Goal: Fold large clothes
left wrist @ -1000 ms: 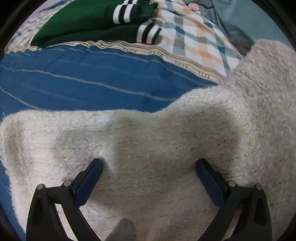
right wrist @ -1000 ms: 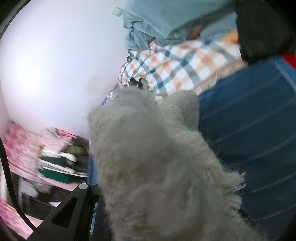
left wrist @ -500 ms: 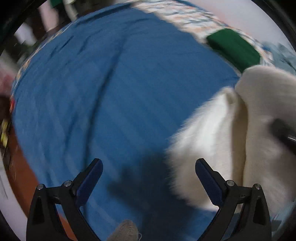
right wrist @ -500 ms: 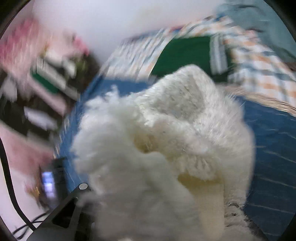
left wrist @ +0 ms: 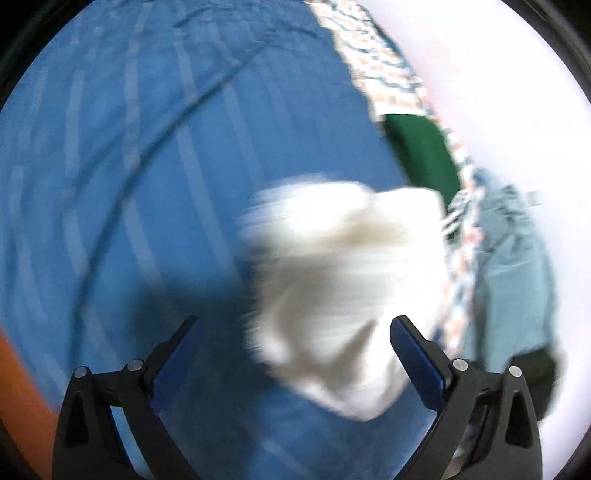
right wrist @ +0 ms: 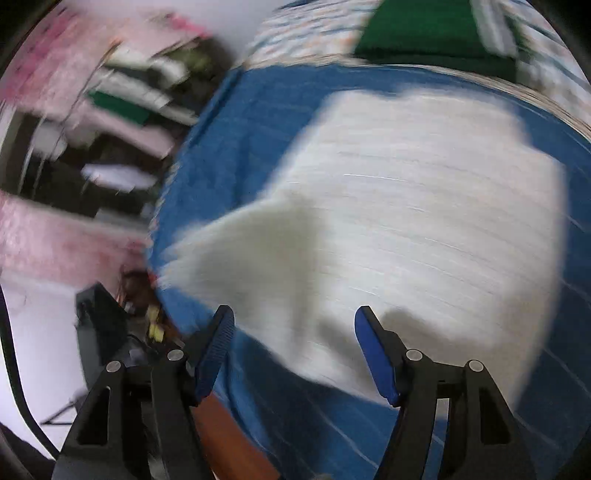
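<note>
Right gripper [right wrist: 293,343]: jaws opening, blue pads apart with nothing pressed between them; the fuzzy cloth lies below and beyond them, not pinched.
Left gripper [left wrist: 293,350]: jaws released and spread wide, gripping nothing; the cloth shows between them from this angle but neither pad touches it.
White fuzzy sweater [right wrist: 406,221]: bundled on the bed; in the right wrist view it spreads wide, a greyish flap hanging toward the jaws. In the left wrist view [left wrist: 351,280] it is a blurred white lump just ahead of the right-side pad.
Blue striped bedspread [left wrist: 147,184]: lies under the sweater and fills most of the left wrist view; pale stripes and a long crease run across it.
Green garment [right wrist: 436,33]: folded, beyond the sweater near the far edge of the bed, resting on checked cloth.
Checked cloth [left wrist: 384,66]: runs along the bed's far side against the wall.
Pale blue-grey garment [left wrist: 513,258]: heaped beside the checked cloth, right of the sweater in the left wrist view.
Pink shelves [right wrist: 74,110]: blurred, off the bed's left side, holding things too smeared to name.
Sharpness: both views streaked by motion blur.
</note>
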